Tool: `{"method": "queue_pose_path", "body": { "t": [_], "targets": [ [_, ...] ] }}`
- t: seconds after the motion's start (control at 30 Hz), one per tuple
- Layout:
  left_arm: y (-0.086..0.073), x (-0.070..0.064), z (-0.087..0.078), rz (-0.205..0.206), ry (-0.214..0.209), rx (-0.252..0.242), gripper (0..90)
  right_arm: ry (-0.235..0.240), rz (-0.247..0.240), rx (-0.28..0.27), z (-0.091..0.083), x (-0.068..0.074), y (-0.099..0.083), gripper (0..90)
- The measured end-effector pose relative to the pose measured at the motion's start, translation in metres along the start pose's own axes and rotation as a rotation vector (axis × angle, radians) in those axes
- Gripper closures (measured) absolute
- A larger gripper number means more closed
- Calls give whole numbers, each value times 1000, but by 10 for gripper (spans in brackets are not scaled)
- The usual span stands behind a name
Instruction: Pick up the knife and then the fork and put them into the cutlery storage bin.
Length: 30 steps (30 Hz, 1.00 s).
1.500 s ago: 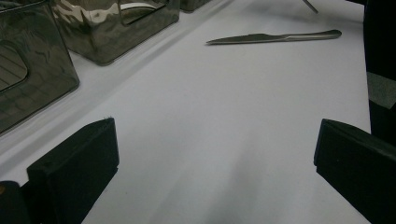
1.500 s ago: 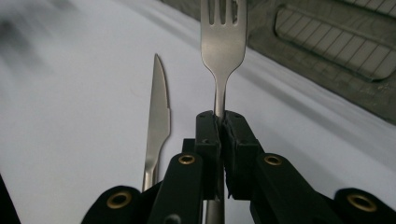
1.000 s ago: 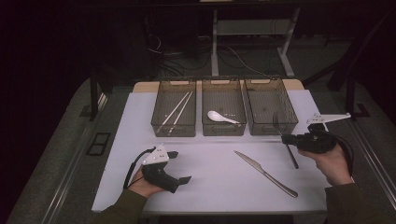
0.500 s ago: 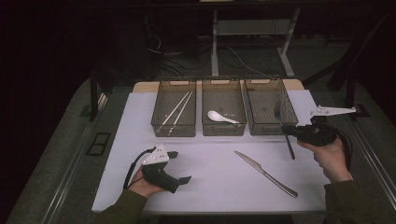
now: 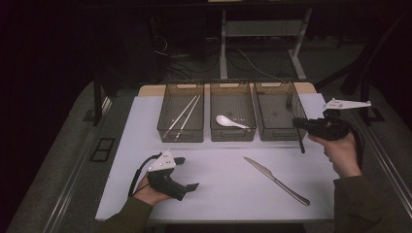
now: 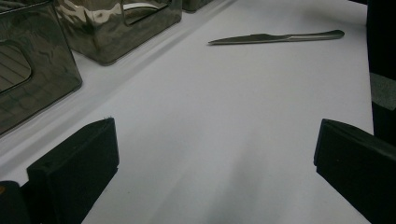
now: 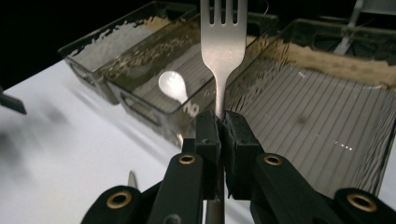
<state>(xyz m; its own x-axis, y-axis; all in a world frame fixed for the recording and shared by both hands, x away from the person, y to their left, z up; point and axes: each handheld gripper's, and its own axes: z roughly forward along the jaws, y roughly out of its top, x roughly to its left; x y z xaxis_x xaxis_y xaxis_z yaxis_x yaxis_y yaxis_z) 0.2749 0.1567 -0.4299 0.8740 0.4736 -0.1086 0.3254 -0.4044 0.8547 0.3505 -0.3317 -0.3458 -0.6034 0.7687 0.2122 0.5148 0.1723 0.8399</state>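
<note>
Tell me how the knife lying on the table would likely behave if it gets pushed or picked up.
The knife looks like stiff metal, so it probably won't bend. Lying flat on the smooth white table, it would likely slide, not roll. Its thin, shiny handle may slip in a grip.

Dim lab: cables (image 5: 170, 58), rig table (image 5: 218, 194)

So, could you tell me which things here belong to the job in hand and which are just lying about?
In the job:
- fork, clamped in the right gripper
- right-hand bin, with the fork held over it

Lying about:
- knife on the table
- white spoon in the middle bin
- chopsticks in the left-hand bin
- left gripper, open, resting on the table
</note>
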Motion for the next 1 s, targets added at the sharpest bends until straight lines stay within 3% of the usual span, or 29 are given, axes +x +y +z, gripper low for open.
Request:
{"method": "queue_pose_path", "body": {
  "t": [0.67, 1.0],
  "targets": [
    [-1, 1, 1, -3, -6, 3, 0, -89, -14, -33, 27, -28, 54, 850],
    [-1, 1, 0, -3, -9, 2, 0, -141, 1, -22, 47, -52, 60, 850]
  ]
}}
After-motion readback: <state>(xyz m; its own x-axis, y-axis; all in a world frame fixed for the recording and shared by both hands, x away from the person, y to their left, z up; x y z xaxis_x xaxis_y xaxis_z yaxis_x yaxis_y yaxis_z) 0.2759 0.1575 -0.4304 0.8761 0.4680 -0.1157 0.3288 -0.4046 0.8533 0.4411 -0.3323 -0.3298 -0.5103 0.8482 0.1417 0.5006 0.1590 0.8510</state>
